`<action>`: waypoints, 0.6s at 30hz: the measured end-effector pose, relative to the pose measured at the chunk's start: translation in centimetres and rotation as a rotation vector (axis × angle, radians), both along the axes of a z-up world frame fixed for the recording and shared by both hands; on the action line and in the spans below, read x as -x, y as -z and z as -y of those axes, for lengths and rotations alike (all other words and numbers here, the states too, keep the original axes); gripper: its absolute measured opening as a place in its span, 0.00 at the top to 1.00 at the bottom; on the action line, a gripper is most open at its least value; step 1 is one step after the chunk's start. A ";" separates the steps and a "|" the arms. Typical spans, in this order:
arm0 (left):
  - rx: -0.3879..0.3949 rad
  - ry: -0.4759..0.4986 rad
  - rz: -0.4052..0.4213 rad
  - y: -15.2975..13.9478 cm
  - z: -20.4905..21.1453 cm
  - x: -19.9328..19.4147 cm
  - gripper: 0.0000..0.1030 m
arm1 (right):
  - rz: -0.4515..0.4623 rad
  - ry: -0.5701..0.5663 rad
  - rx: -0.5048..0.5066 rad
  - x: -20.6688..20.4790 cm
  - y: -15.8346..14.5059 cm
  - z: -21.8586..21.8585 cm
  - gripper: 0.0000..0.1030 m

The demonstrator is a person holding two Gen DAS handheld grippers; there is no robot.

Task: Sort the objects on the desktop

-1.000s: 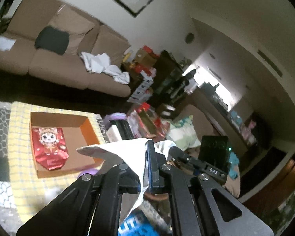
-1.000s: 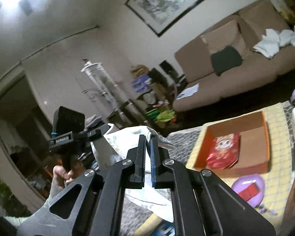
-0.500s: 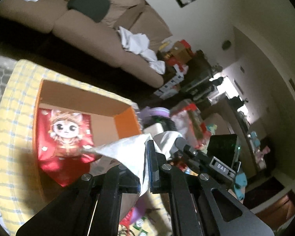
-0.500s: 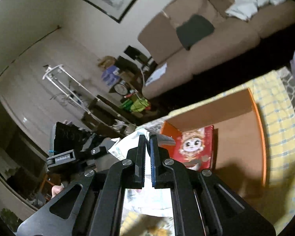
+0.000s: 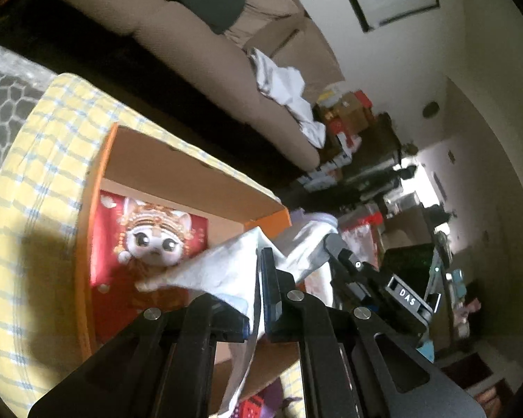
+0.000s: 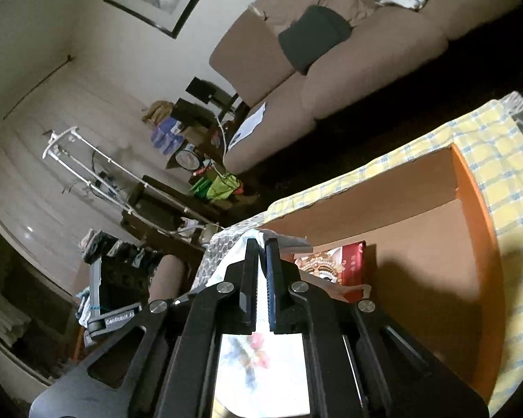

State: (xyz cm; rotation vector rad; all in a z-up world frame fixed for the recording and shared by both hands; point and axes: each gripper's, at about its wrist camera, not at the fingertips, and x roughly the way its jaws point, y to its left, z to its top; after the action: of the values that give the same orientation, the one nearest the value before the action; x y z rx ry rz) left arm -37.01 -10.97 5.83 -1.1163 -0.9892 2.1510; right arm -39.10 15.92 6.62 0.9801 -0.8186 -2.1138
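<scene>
Both grippers hold one white plastic bag (image 5: 223,268) over an open orange cardboard box (image 5: 177,174). My left gripper (image 5: 258,261) is shut on one edge of the bag. My right gripper (image 6: 260,247) is shut on the opposite edge; the bag (image 6: 261,369) hangs below its fingers with a faint printed pattern. The box (image 6: 467,209) holds a red packet with a cartoon cat face (image 5: 150,240), also seen in the right wrist view (image 6: 334,264). The other gripper shows at the right in the left wrist view (image 5: 383,285).
The box sits on a yellow checked cloth (image 5: 31,181) over a grey patterned table top (image 5: 0,90). A brown sofa (image 6: 348,55) stands beyond the table. Purple and red items (image 5: 261,400) lie by the box's near edge. Cluttered shelves stand at the far right (image 5: 348,132).
Both grippers have tilted down and moved forward over the box with the bag still held between them. The box and red packet now fill more of both views.
</scene>
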 end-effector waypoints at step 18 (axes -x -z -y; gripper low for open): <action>0.147 0.194 -0.044 -6.2 -1.7 -1.2 0.92 | -0.048 0.005 0.069 -5.6 -3.4 -3.4 0.96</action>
State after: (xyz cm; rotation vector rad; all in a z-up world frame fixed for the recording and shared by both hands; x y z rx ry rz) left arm -35.84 -9.26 12.06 -1.1753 -0.6826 2.1070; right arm -33.48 19.34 10.03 0.8890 -0.8652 -2.0906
